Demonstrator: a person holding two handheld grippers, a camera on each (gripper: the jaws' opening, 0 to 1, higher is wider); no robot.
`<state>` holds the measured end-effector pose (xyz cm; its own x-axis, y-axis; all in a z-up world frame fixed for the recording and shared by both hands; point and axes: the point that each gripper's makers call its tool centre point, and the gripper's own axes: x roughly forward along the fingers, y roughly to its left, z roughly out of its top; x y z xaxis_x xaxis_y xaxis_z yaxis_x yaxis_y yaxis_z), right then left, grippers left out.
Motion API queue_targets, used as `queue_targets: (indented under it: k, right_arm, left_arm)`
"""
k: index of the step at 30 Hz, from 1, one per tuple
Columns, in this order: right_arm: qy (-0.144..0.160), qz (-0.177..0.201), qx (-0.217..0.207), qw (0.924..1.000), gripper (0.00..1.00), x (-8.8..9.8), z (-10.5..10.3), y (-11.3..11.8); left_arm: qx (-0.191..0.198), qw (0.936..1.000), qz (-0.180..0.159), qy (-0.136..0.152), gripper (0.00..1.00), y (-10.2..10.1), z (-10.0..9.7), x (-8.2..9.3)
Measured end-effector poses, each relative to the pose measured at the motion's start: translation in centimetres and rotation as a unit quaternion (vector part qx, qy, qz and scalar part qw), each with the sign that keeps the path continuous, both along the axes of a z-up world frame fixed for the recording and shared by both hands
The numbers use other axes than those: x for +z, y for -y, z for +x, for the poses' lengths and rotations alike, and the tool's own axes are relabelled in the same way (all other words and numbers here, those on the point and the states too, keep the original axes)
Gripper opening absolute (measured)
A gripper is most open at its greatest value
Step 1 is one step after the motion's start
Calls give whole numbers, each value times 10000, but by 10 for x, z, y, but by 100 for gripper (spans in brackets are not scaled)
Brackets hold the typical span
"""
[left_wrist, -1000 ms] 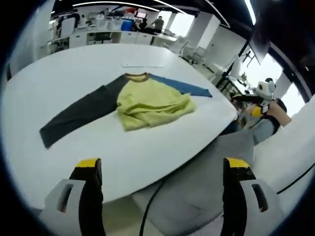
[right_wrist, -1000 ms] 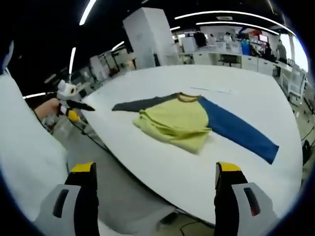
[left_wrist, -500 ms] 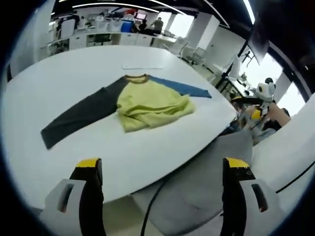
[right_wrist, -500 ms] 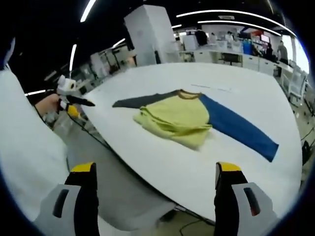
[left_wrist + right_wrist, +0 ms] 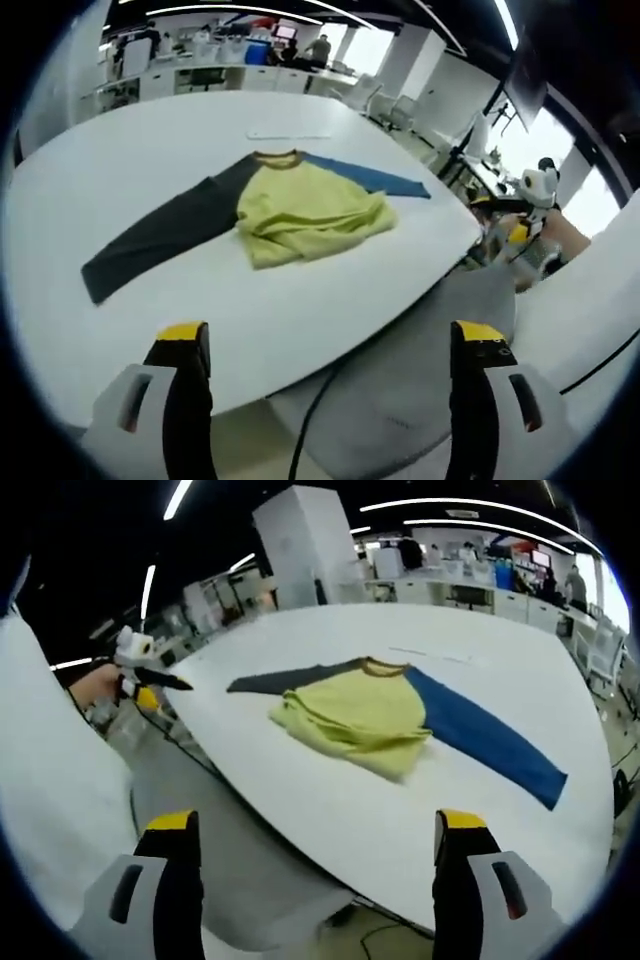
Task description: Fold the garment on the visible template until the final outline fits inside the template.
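While the garment (image 5: 270, 205) lies on the white tabletop (image 5: 120, 160), its yellow-green body (image 5: 355, 720) is bunched and folded up toward the brown-trimmed collar (image 5: 385, 666), the lower hem doubled over in loose layers. The dark grey sleeve (image 5: 155, 235) runs out flat to one side and the blue sleeve (image 5: 485, 745) runs out flat to the other, both fully extended and unfolded. In the left gripper view the shirt sits near the middle of the tabletop, with the blue sleeve's cuff reaching near the table's edge. A faint pale rectangular outline (image 5: 290, 132) lies on the tabletop just beyond the collar; whether it is the template I cannot tell. The left tongs (image 5: 325, 390) are held back off the tabletop's near edge, jaws spread wide with yellow-capped tips, gripping nothing. The right tongs (image 5: 312, 875) are likewise held off the table's edge, jaws spread wide and empty. Each gripper shows small in the other's view: the right one held in a hand at the right of the left gripper view (image 5: 530, 200), the left one at the left of the right gripper view (image 5: 140, 670); at that size their jaws are not readable. The person's grey-clad lap (image 5: 420, 360) and white sleeve (image 5: 50, 780) fill the space below the table's edge. Desks, white chairs and ceiling strip lights (image 5: 470, 508) occupy the open office behind.
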<state>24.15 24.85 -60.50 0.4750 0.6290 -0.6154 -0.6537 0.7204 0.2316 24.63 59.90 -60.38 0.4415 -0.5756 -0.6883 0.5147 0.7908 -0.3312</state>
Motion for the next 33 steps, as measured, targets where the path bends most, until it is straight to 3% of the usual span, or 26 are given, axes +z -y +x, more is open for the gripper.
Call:
queue_targets:
  k: [14,23,33]
  right_arm:
    - [37,-158,-129,9998,89,-6,4,9]
    - [106,-346,-94,9993,84,-13,19,8]
    - [126,-411,30,9991,76,-23,35,5]
  left_arm:
    - [2,10000,-38,34,88,7,9,-3]
    - [-3,9999,155,61,81,3,16,-11]
    - [4,9996,277,-112,77,-1,23,-25]
